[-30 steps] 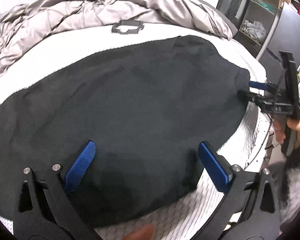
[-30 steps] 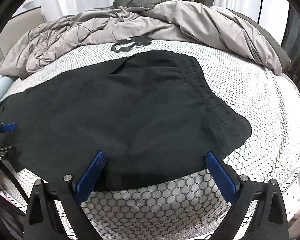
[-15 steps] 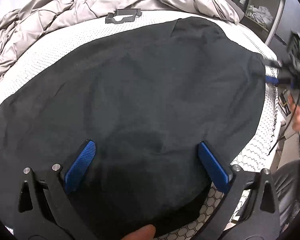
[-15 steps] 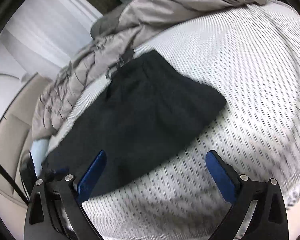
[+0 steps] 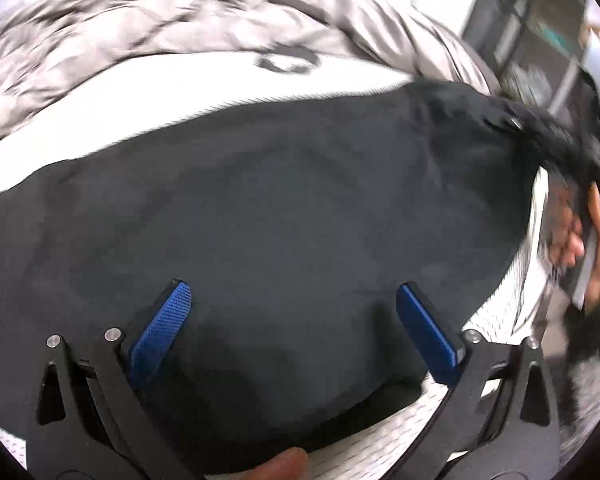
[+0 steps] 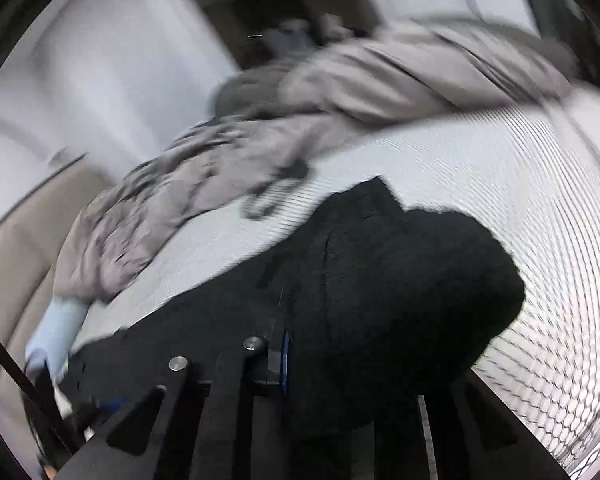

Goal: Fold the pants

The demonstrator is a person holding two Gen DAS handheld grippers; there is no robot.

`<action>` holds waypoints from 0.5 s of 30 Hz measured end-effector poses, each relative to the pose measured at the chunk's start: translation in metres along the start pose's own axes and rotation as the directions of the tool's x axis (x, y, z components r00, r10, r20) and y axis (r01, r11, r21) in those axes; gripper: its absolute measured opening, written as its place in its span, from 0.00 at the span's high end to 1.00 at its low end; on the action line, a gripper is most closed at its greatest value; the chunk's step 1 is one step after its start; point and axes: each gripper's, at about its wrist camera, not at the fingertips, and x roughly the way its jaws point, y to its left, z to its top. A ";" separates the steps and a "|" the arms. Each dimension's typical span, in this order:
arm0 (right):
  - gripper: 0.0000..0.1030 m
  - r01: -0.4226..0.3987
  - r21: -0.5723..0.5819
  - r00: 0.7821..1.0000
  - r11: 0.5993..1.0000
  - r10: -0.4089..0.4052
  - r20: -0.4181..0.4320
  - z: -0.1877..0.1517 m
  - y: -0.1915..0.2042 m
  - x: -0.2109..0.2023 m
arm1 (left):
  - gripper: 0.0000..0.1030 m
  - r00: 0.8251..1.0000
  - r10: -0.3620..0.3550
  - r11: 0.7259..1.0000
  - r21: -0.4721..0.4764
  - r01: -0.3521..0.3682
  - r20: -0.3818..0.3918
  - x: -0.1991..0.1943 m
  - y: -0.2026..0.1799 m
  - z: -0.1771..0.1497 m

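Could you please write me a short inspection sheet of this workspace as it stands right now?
Surface: white mesh-patterned mattress, mostly covered.
Job's things: black pants spread flat; one corner bunched and raised at the right tool.
Clutter: rumpled grey duvet along the far edge; small dark flat object on the mattress beside it, blurred.
Grippers: left tool open above the pants, gripping nothing; right tool has just been closing, now shut on the pants' fabric.
Cables: thin dark line at the right view's left edge, unclear.
Surroundings: dark shelving, blurred.
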 end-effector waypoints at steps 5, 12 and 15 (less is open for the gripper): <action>0.83 -0.197 -0.201 0.980 0.960 0.192 -0.045 0.000 0.114 0.009 | 0.01 0.991 0.107 0.980 -0.176 -0.090 0.084 -0.047 0.086 0.001; 0.51 -0.625 -0.242 0.746 0.742 0.477 -0.464 -0.060 0.257 0.090 | 0.01 0.948 0.301 0.879 -0.417 -0.233 0.104 -0.095 0.197 -0.025; 0.51 -0.637 -0.277 0.701 0.720 0.391 -0.597 -0.084 0.275 0.106 | 0.01 0.954 0.283 0.853 -0.481 -0.202 0.102 -0.099 0.223 -0.030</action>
